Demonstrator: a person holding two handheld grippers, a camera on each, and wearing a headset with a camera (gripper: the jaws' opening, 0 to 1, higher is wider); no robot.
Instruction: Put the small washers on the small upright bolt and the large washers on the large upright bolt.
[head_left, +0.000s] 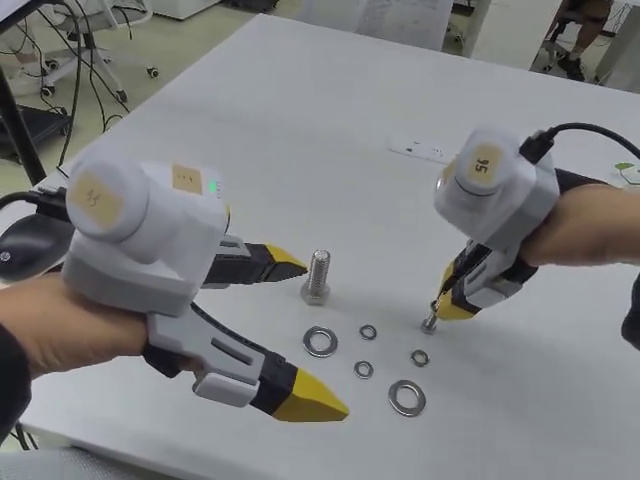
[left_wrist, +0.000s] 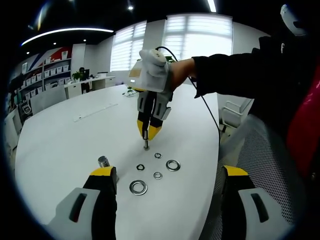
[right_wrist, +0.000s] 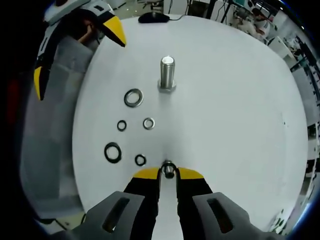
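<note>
The white surface (head_left: 300, 130) carries all the parts near the edge closest to the person. The left tongs (head_left: 308, 334) are held low over it with their yellow-tipped jaws spread wide apart and nothing between them. In the head view the farther jaw tip ends just beside the large bolt (head_left: 318, 275), and the nearer tip lies toward the person from the washers. The right tongs (head_left: 445, 308) point steeply down from the opposite side, and their jaws are drawn together on the small bolt (head_left: 429, 322). In the right gripper view the top of that bolt sits pinched between the two tips. The large bolt stands upright on its hex head, thread upward, with nothing on its shaft. The large washers (head_left: 320, 341) (head_left: 407, 397) lie flat on the surface, one just in front of the large bolt and one nearest the person. The small bolt stands with its base on the surface, well apart from the large bolt. The small washers (head_left: 368, 332) (head_left: 364, 370) (head_left: 420, 357) lie flat and separate, scattered between the two large ones.
</note>
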